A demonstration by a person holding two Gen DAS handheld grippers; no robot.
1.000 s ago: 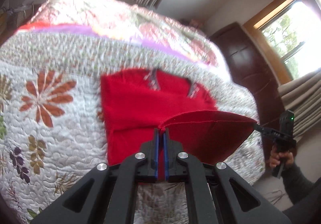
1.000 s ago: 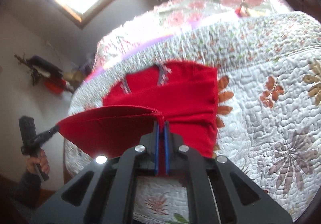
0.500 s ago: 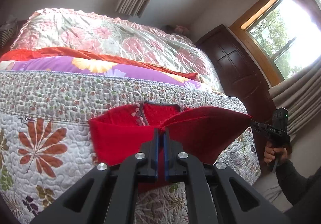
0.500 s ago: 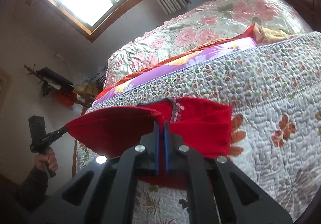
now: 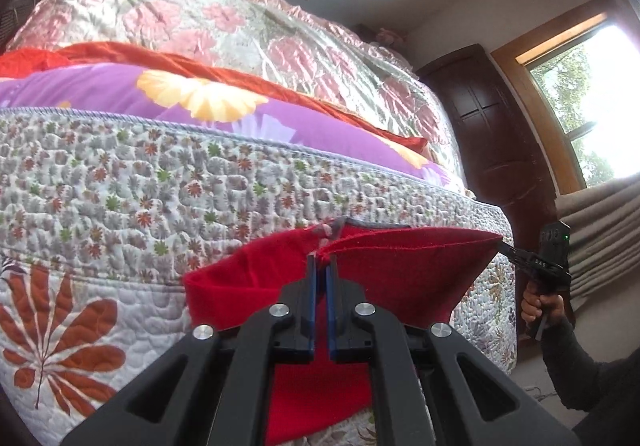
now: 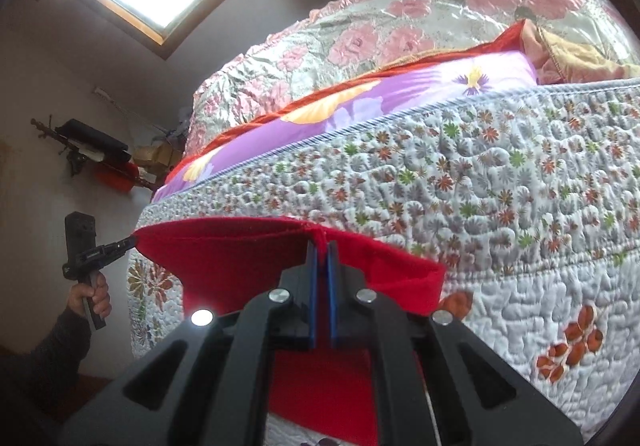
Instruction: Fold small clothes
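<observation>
Both cameras have dropped lower since a second ago, so the quilted floral bedspread (image 5: pixel 120 214) now rises across the frame centre. Lower centre, the red knit garment (image 5: pixel 400 278) stretches over the bed's near edge, its hem lifted taut. Left tongs (image 5: pixel 321 260) and right tongs (image 6: pixel 321 242) are each clamped on a hem corner.
</observation>
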